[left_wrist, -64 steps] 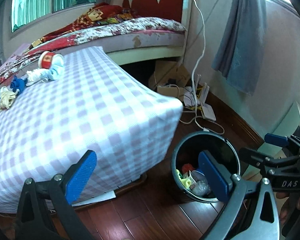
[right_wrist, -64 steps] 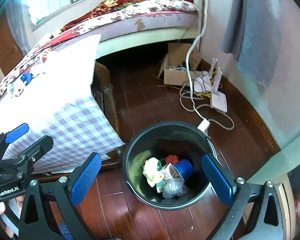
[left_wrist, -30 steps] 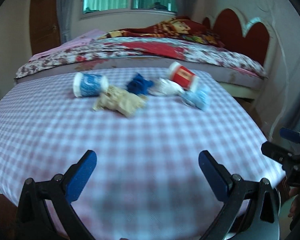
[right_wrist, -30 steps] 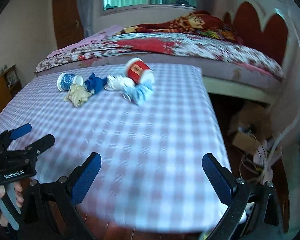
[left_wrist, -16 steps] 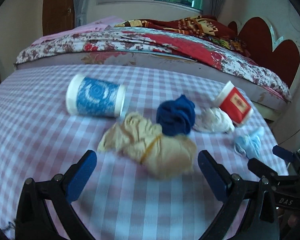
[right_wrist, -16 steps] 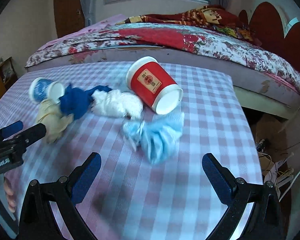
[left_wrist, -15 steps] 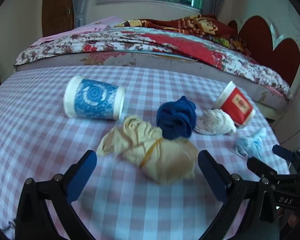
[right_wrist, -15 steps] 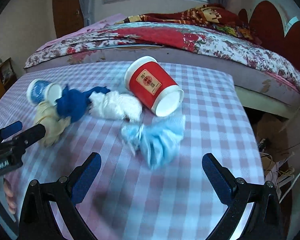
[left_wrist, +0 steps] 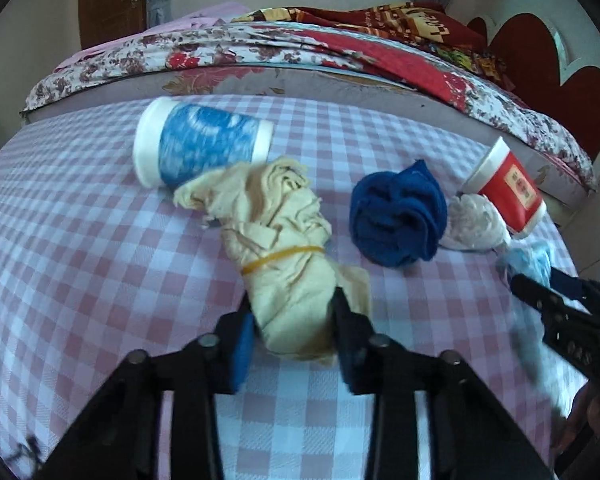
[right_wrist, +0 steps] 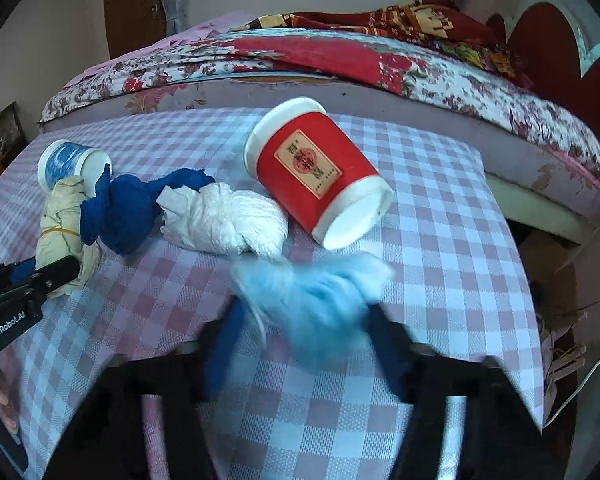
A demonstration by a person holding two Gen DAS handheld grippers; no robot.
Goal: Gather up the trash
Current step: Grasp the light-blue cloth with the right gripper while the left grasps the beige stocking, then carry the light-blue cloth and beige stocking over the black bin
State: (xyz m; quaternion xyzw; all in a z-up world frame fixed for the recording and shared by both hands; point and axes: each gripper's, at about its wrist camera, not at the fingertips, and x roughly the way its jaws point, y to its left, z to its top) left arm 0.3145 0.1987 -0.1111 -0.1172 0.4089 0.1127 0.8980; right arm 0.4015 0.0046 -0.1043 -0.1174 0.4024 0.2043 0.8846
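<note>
Two cups (right_wrist: 314,174), four wads (left_wrist: 290,264); each tool (left_wrist: 292,322) grips one.

Left gripper (left_wrist: 292,320): matte black frame of angled struts, round silver-grey screw heads at the pivots, blue pads on the inner faces of the fingers (left_wrist: 242,346). Seen from the right wrist view, its side carries white lettering "GenRobot.AI", with a blue tab at the tip.

Right gripper (right_wrist: 304,320): same black strut build and blue finger pads, blurred here. From the left wrist view its body shows faint white lettering, unreadable. Bare skin of a hand (left_wrist: 590,408) shows below it.
</note>
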